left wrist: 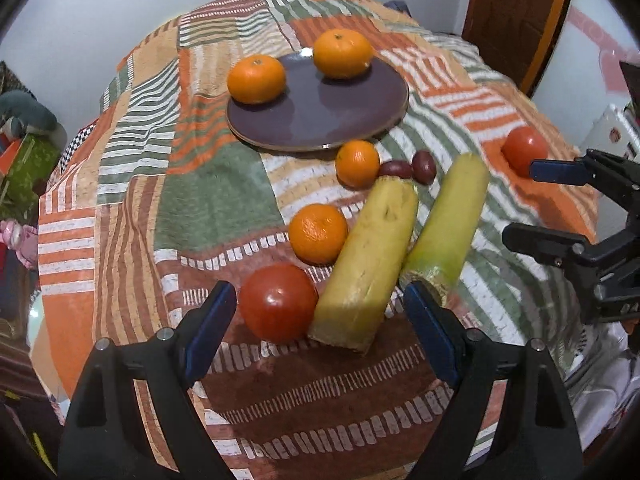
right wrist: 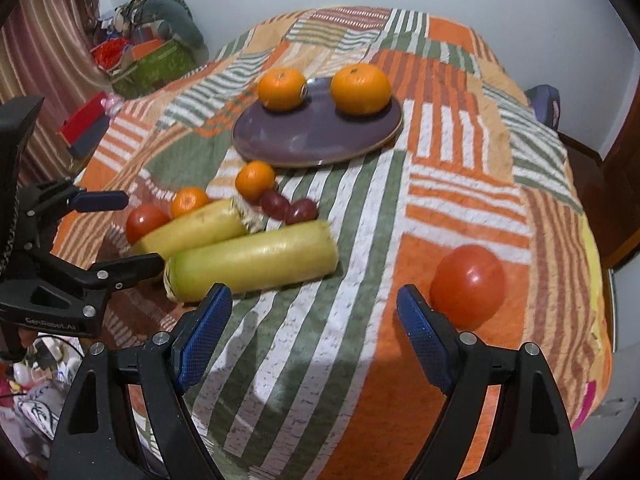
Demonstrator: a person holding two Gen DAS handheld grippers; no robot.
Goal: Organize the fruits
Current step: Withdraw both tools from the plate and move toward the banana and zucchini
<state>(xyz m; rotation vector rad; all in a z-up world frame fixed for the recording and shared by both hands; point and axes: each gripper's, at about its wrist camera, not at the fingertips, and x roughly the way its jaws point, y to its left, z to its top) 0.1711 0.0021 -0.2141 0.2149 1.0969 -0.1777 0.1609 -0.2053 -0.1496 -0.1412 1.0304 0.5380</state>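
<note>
A purple plate holds two oranges. Two more oranges, two dark plums, two yellow-green cut stalks and a tomato lie on the cloth. A second tomato lies apart to the right. My left gripper is open and empty just before the near tomato and stalk. My right gripper is open and empty, the second tomato just beyond its right finger.
A round table under a striped patchwork cloth. The right gripper shows at the right edge of the left wrist view; the left gripper shows at the left of the right wrist view. Clutter on the floor; a wooden door.
</note>
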